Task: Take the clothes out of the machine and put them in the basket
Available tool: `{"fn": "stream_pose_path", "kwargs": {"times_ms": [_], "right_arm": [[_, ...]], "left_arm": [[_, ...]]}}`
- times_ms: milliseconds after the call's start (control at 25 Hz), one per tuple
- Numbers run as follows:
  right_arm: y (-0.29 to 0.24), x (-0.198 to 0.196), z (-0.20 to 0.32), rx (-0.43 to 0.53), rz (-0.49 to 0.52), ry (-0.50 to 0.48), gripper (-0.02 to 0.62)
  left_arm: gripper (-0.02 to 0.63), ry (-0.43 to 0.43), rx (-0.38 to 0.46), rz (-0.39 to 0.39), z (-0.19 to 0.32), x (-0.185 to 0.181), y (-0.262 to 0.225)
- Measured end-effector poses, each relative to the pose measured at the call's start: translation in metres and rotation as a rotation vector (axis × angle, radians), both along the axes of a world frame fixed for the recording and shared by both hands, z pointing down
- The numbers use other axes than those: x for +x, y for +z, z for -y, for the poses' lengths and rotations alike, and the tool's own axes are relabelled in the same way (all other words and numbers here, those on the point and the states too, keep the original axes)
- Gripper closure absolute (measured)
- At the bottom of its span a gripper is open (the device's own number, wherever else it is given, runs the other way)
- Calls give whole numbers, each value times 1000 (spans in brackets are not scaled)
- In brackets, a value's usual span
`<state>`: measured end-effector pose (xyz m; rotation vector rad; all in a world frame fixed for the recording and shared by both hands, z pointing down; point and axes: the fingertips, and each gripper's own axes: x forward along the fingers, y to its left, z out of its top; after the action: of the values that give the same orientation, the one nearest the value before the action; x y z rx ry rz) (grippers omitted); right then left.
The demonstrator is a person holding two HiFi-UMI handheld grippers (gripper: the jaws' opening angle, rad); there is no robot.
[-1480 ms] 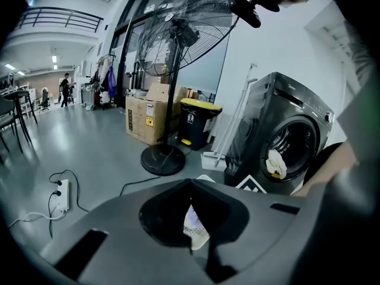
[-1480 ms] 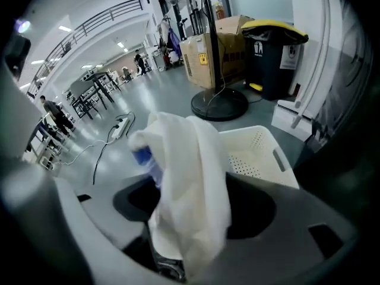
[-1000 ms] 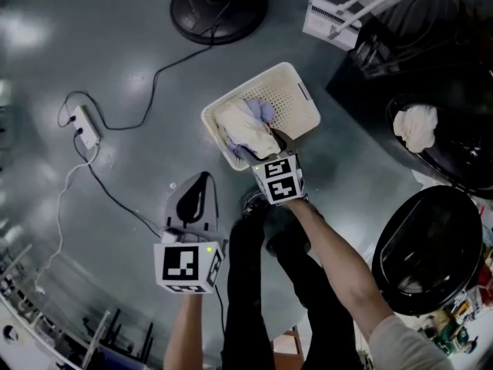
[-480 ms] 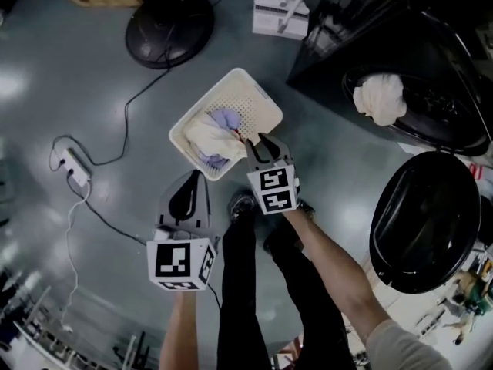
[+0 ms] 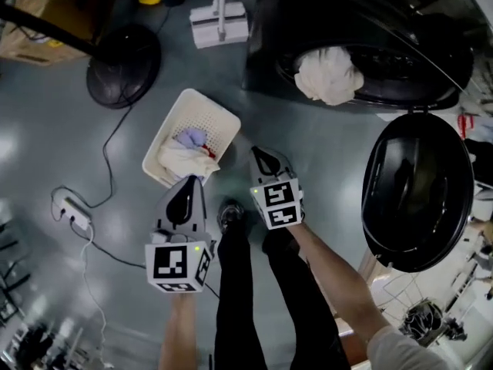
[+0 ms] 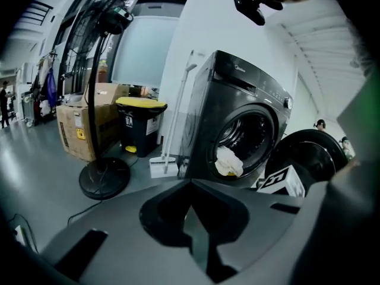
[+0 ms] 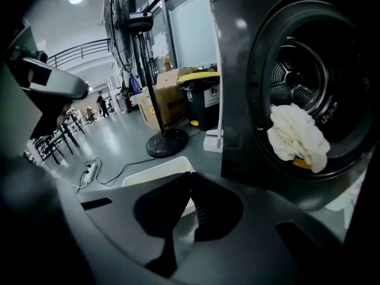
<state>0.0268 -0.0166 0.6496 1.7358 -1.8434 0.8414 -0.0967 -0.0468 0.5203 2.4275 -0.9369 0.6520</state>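
The white basket (image 5: 169, 133) stands on the floor and holds white and lavender clothes (image 5: 185, 151). A dark washing machine (image 5: 370, 21) is at the top right, its round door (image 5: 416, 191) swung open. A white cloth (image 5: 330, 74) hangs at the drum's mouth, as the left gripper view also shows the cloth (image 6: 228, 161). My right gripper (image 5: 259, 153) sits just right of the basket; its jaws have just been closing and are shut with nothing between them. My left gripper (image 5: 189, 180) is at the basket's near corner, shut and holding nothing. Both point toward the machine.
A fan's round base (image 5: 123, 66) stands left of the machine, its cable running to a power strip (image 5: 68, 210). A white dustpan (image 5: 219, 25), a cardboard box (image 5: 31, 14) and a yellow-lidded bin (image 6: 141, 126) are beyond. The person's legs and shoes (image 5: 229, 214) are between the grippers.
The right gripper has lifted out of the basket, left the clothes there and shut its jaws. Both grippers have moved toward the machine, which now fills the top of the head view.
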Motion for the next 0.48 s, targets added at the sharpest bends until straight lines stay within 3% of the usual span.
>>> {"fn": "stream_pose_path", "kwargs": {"times_ms": [480], "right_arm": [[-43, 142, -83, 29, -57, 316, 569]], "left_arm": [[589, 209, 0, -30, -34, 115, -10]]}}
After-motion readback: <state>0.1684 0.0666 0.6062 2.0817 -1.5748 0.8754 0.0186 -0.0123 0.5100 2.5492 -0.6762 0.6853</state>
